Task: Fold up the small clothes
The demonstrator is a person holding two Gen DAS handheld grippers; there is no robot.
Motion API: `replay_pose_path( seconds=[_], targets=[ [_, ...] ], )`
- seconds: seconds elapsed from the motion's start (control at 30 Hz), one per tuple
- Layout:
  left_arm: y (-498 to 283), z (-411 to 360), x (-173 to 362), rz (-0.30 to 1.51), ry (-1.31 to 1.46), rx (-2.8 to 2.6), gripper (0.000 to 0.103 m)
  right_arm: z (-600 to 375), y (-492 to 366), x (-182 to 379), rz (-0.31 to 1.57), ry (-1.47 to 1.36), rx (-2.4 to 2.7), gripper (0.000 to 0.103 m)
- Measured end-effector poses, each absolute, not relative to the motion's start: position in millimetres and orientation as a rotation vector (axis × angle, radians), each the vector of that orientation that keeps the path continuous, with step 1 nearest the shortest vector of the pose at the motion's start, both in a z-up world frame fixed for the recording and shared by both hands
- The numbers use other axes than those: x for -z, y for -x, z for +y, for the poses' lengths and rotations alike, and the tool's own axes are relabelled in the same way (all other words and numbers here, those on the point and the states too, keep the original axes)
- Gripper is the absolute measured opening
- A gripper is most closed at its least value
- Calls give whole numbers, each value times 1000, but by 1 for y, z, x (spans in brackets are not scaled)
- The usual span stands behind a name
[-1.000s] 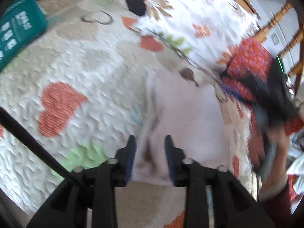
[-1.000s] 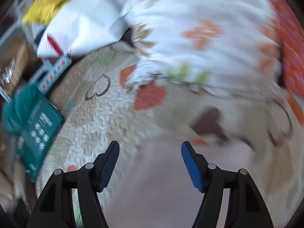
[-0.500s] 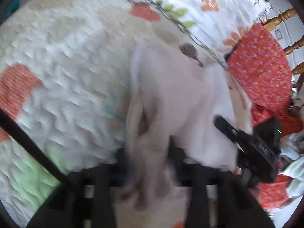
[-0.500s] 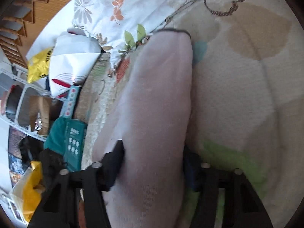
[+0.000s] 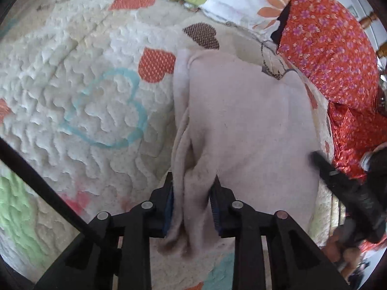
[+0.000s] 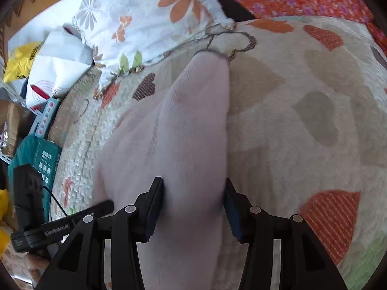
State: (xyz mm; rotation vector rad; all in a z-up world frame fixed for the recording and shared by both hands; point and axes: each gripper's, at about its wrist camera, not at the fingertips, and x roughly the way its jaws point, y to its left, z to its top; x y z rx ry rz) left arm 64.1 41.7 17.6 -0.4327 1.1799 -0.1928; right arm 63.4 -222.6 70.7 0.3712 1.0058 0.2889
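Observation:
A pale pink garment [image 5: 241, 120] lies folded on the heart-patterned quilt [image 5: 84, 72]. My left gripper [image 5: 191, 203] pinches a bunched edge of it between its pads, and its jaws are opening slightly. In the right wrist view the same garment [image 6: 181, 133] stretches away as a long fold. The right gripper [image 6: 193, 205] has the cloth filling the gap between its pads, with its jaws opening too. A black finger of the right gripper [image 5: 338, 181] shows at the garment's right edge. The left gripper [image 6: 60, 227] appears low on the left of the right wrist view.
A floral pillow [image 6: 145, 19] and a red flowered cloth [image 5: 326, 48] lie at the quilt's far side. Past the bed's left edge are a teal box [image 6: 43, 154], a white bag [image 6: 55, 67] and a yellow bag [image 6: 19, 60]. Wooden spindles [image 5: 367, 20] stand at the far right.
Both grippers were open over the garment a second ago; now each has cloth between its pads. Both hands have moved across the quilt, and the garment lies as a long fold.

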Motion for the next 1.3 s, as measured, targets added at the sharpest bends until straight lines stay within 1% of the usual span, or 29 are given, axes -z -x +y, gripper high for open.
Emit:
replay_pose_path(
  seconds=[0.1,0.13,0.17,0.2,0.27,0.43,0.47,0.53,0.6,0.67,0.7,0.77,0.83,0.9,0.97,1.0,1.03,1.07,1.1,1.17,1.23,1.3],
  targets=[
    [-58,55,-14,1181,492,198,37,-232,-42,-105,884,-327,-251,53],
    [-58,60,-13,1182,519,204,37,-230,-37,-111,871,-307,-255,43],
    [-57,64,-13,1181,535,208,38,-226,-31,-117,868,-292,-278,27],
    [-56,67,-16,1174,542,210,38,-225,-27,-117,876,-290,-300,22],
    [-50,73,-25,1141,524,200,38,-209,-21,-106,921,-271,-360,17],
    [-39,89,-42,1072,457,147,40,-173,-4,-44,1100,-137,-393,17],
    [-36,93,-46,1055,446,131,41,-165,3,-38,1110,-76,-374,17],
    [-33,103,-53,1031,446,113,42,-155,11,-50,1081,15,-366,19],
    [-31,113,-58,1008,457,92,48,-155,12,-78,1011,-13,-401,19],
    [-30,121,-62,985,466,62,50,-155,4,-103,935,-43,-390,19],
    [-30,123,-63,982,469,57,51,-152,-6,-116,898,-47,-366,19],
    [-29,127,-63,980,480,51,52,-148,-36,-124,880,-46,-319,19],
    [-30,129,-62,983,486,50,52,-145,-76,-114,907,-30,-234,19],
    [-31,130,-63,980,482,44,52,-140,-122,-82,1007,-9,-129,19],
    [-32,134,-65,968,482,23,53,-139,-143,-57,1092,-33,-135,19],
    [-31,137,-67,964,487,13,54,-133,-147,-54,1075,-24,-147,19],
    [-32,141,-68,958,499,8,55,-127,-149,-56,1078,13,-127,19],
    [-32,145,-70,951,510,2,56,-119,-148,-62,1084,62,-103,21],
    [-32,147,-71,946,515,-4,57,-110,-142,-76,1039,87,-124,22],
    [-32,151,-73,935,516,-26,58,-94,-120,-98,959,40,-250,22],
    [-32,152,-74,931,507,-43,59,-80,-110,-96,990,16,-322,22],
    [-31,151,-74,927,486,-61,60,-63,-99,-78,1046,-23,-407,22]
  ],
)
